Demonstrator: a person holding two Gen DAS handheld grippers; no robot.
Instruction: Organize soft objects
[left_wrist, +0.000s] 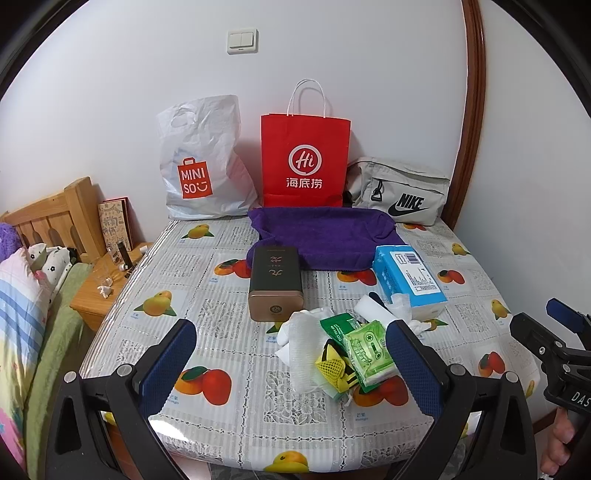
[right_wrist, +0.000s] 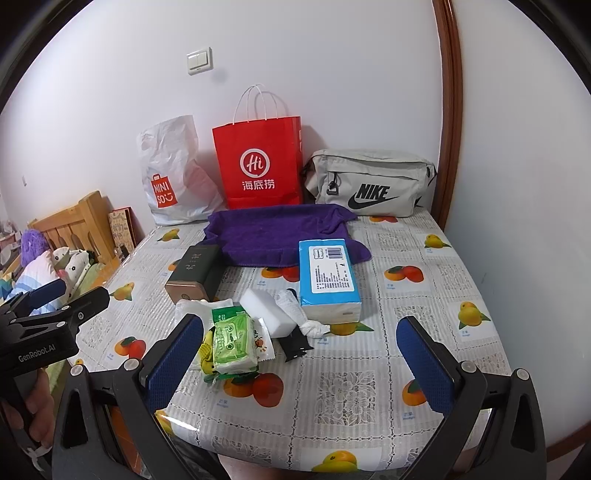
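A purple towel (left_wrist: 325, 236) (right_wrist: 280, 232) lies at the back of the table. A blue tissue pack (left_wrist: 406, 277) (right_wrist: 328, 277) lies in front of it. A pile sits mid-table: a green wet-wipe pack (left_wrist: 369, 354) (right_wrist: 232, 339), white foam netting (left_wrist: 303, 339), a yellow net (left_wrist: 330, 365), a white sponge (right_wrist: 269, 314) and a twisted white cloth (right_wrist: 299, 314). My left gripper (left_wrist: 291, 365) is open, low at the near edge, with the pile between its fingers' line of sight. My right gripper (right_wrist: 301, 362) is open and empty, right of the pile.
A dark tea tin (left_wrist: 275, 284) (right_wrist: 195, 273) lies left of the pile. A white Miniso bag (left_wrist: 203, 166), a red paper bag (left_wrist: 304, 158) and a grey Nike pouch (left_wrist: 402, 192) stand against the wall. A bed and nightstand (left_wrist: 99, 288) are to the left.
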